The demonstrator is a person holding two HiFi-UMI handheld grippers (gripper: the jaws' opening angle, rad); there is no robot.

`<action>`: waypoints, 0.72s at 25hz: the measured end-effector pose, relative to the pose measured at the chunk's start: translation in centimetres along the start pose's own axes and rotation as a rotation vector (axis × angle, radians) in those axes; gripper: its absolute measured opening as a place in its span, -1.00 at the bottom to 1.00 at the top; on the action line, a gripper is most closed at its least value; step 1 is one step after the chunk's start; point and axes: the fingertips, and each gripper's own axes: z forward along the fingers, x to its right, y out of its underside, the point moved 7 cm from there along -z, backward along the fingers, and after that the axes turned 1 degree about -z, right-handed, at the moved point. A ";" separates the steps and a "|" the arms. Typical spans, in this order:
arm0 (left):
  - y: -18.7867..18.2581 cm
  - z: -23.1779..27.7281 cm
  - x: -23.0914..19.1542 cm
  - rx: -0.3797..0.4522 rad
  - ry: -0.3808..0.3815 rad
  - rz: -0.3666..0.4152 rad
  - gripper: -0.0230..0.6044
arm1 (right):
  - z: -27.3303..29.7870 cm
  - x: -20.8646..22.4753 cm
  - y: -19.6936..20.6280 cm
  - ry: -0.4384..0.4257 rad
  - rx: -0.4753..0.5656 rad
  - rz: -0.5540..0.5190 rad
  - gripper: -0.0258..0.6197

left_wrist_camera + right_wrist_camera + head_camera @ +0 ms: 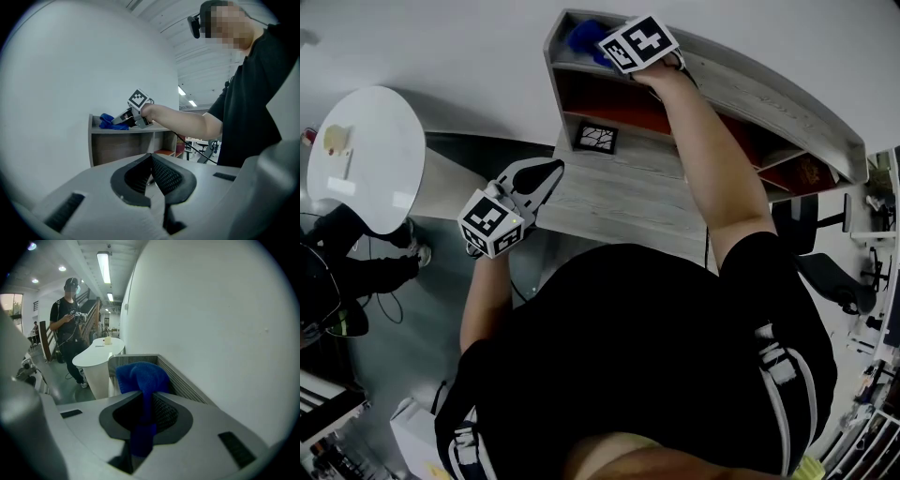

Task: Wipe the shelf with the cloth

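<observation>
- The blue cloth is on the top board of the shelf, bunched at the board's left end close to the raised end wall.
- One fold of the cloth runs back between the jaws of the right gripper. They are clenched on it, and blue fabric hangs down through the gap.
- In the head view, the right gripper reaches over the top board, with its marker cube facing up and the cloth just beyond its tips.
- The shelf is a grey wood-grain unit against a white wall. It has red-lined compartments under the top board and a wider wood-grain surface below them.
- A square black-and-white marker tile lies on that lower surface, beneath the cloth's end of the shelf.
- The left gripper has its jaws pressed together with nothing between them.
- In the head view, the left gripper is held at the left edge of the lower surface, well apart from the cloth, with its tips pointing toward the shelf.
- From the left gripper view, the right gripper and the cloth are seen on the top board.
- A rounded white table stands to the left of the shelf, with a small pale object on it.
- Another person in dark clothes stands beyond that table.
</observation>
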 end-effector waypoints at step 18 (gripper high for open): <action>-0.5 3.0 1.8 -0.021 0.104 0.027 -0.87 | -5.6 2.9 5.3 0.089 -0.039 0.072 -0.73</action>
